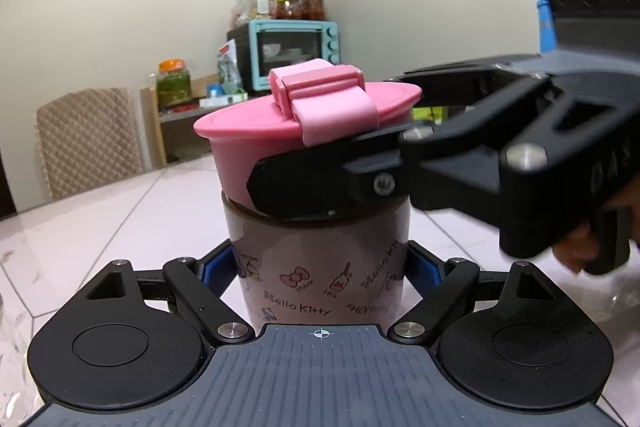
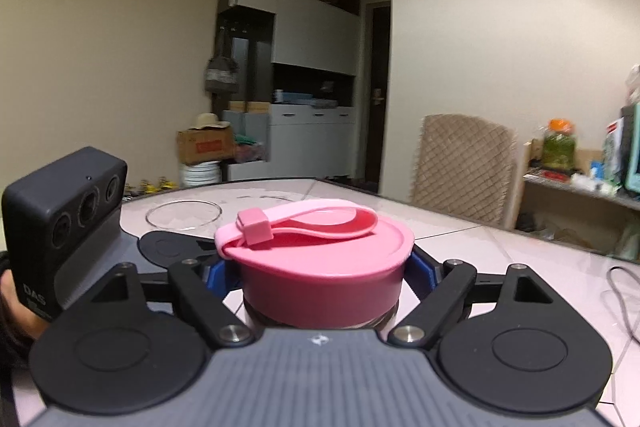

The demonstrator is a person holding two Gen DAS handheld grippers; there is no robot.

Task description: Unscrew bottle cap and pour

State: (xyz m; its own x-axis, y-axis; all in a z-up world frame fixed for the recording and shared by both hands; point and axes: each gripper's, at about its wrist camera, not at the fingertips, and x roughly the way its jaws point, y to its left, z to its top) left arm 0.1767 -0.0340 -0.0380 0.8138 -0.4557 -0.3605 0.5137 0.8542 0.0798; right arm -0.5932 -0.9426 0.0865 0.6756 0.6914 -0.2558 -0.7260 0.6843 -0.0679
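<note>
A Hello Kitty bottle [image 1: 316, 251] stands upright on the pale tiled table [image 1: 120, 227]. My left gripper [image 1: 319, 269] is shut on its body, blue pads [image 1: 212, 267] pressed to both sides. The pink cap [image 1: 256, 119] with its folded strap [image 2: 304, 221] sits slightly tilted on the bottle's mouth, and a dark rim [image 1: 256, 217] shows beneath it. My right gripper [image 2: 320, 271] comes in from the right and is shut on the cap [image 2: 320, 291], one black finger [image 1: 320, 179] across its near side. The bottle's contents are hidden.
An empty round glass dish [image 2: 184, 213] lies on the table beyond the bottle. A quilted chair [image 2: 464, 167] stands at the table's far edge. A teal toaster oven [image 1: 296, 53] and jars fill a shelf behind. A grey cable [image 2: 624, 291] trails at the right.
</note>
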